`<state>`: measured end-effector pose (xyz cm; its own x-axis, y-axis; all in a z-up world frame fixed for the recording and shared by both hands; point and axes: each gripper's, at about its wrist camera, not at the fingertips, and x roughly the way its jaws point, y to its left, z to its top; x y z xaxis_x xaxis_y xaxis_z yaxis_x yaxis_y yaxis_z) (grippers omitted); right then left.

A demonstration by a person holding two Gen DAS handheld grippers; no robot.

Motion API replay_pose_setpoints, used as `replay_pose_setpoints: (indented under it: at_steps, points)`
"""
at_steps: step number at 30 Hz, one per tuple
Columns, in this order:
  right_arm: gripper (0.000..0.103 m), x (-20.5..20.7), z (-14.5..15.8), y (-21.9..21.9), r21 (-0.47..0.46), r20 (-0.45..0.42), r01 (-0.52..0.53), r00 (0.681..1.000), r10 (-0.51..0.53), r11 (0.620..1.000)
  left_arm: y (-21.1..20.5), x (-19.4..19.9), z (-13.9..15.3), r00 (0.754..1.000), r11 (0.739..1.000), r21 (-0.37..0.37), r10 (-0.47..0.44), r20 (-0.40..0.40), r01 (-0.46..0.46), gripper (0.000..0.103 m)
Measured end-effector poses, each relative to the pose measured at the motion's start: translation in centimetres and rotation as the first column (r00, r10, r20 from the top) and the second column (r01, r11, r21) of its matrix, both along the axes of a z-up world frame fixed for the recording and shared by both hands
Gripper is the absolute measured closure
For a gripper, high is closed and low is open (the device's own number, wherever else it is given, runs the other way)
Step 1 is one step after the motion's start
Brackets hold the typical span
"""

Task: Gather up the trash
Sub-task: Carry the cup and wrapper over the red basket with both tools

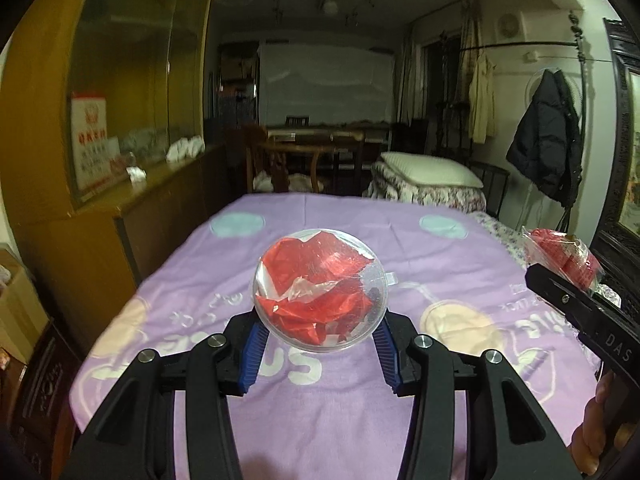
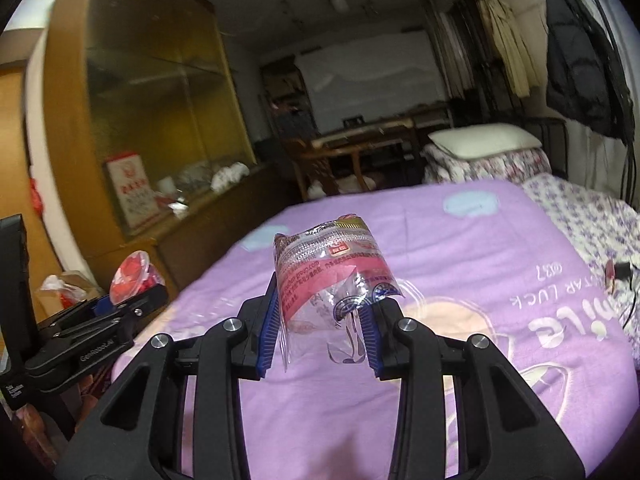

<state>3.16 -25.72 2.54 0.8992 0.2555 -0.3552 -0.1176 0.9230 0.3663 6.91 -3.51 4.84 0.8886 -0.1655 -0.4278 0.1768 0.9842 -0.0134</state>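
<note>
Left gripper [image 1: 320, 320]: black body, blue ribbed pads [image 1: 253, 346]. Clear plastic cup [image 1: 320, 290] in it, crumpled red and whitish film inside. Right gripper [image 2: 322, 316]: same black with blue pads. Its wrapper [image 2: 334, 276] is clear, with a red-pink band, white print and a dark blue round mark. Bedsheet [image 1: 328, 420] is lilac, with pale blue dots, cream blobs and white lettering. Second sheet [image 2: 592, 224]: white, small purple floral print. Cabinet [image 1: 52, 184]: yellow-brown wood. Jacket [image 1: 548, 136]: black.

- A bed [image 1: 320, 420] carries a purple printed sheet [image 2: 460, 240] over a floral cover [image 2: 592, 216].
- A pillow [image 1: 430, 170] tops folded bedding [image 1: 432, 196] at the far end.
- A small dark object, perhaps corded, lies at the right edge [image 2: 620, 269].
</note>
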Motion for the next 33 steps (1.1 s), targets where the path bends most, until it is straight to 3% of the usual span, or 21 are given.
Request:
replay_pose_setpoints:
  at_steps: [12, 18, 25, 28, 33]
  points:
    - [0.066, -8.7, 6.8, 5.0, 0.004, 0.177, -0.174, 0.969, 0.171, 0.985, 4.1, -12.1, 6.5, 0.991, 1.0, 0.013, -0.004, 0.137, 0.002, 0.055]
    - [0.065, -10.3, 8.5, 8.8, -0.026, 0.198, -0.292, 0.936, 0.291, 0.956, 8.0, -14.7, 7.4, 0.992, 0.999, 0.023, 0.038, 0.121, -0.041, 0.055]
    - [0.065, -9.8, 8.1, 14.3, -0.054, 0.14, -0.403, 0.903, 0.406, 0.914, 15.6, -15.2, 4.7, 0.985, 0.985, 0.042, 0.169, 0.03, -0.17, 0.055]
    - [0.065, -8.8, 7.4, 17.7, -0.068, 0.09, -0.456, 0.883, 0.461, 0.887, 19.5, -15.3, 2.5, 0.971, 0.97, 0.059, 0.237, -0.026, -0.236, 0.055]
    - [0.065, -7.8, 5.5, 23.9, -0.109, -0.002, -0.552, 0.832, 0.555, 0.827, 26.7, -15.8, -2.0, 0.932, 0.942, 0.025, 0.335, -0.138, -0.335, 0.055]
